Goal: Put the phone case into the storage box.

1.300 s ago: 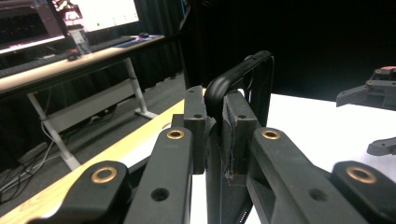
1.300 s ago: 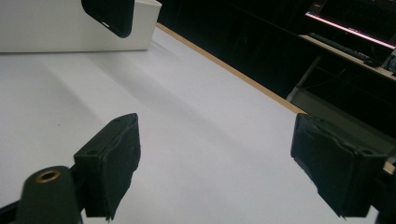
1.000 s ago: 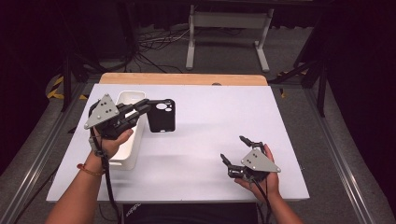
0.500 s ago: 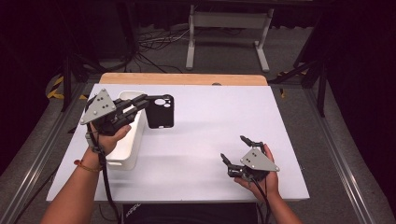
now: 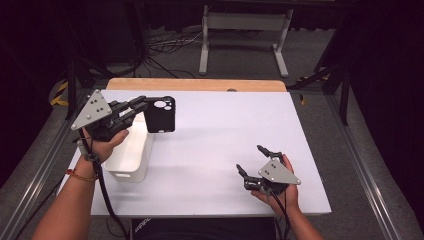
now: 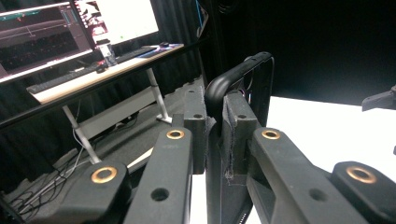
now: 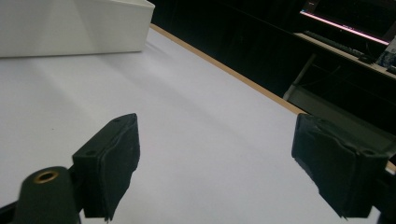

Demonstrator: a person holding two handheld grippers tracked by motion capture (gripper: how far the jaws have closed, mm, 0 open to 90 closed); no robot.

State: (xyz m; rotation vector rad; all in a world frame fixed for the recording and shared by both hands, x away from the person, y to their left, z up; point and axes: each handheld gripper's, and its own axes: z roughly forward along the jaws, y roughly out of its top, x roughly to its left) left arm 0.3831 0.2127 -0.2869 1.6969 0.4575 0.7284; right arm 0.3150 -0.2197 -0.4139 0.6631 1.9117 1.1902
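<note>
Resting near the table's (image 5: 210, 150) front edge, the right gripper (image 5: 256, 165) sits with jaws wide apart and nothing between them. Further back, the left gripper (image 5: 134, 107) is clamped on the edge of a black phone case (image 5: 160, 114), held up in the air just past the white bin's (image 5: 131, 159) far right corner. It's only an edge pinch, so I reckon the case could twist or slip out. Nothing else nearby on the table.
</note>
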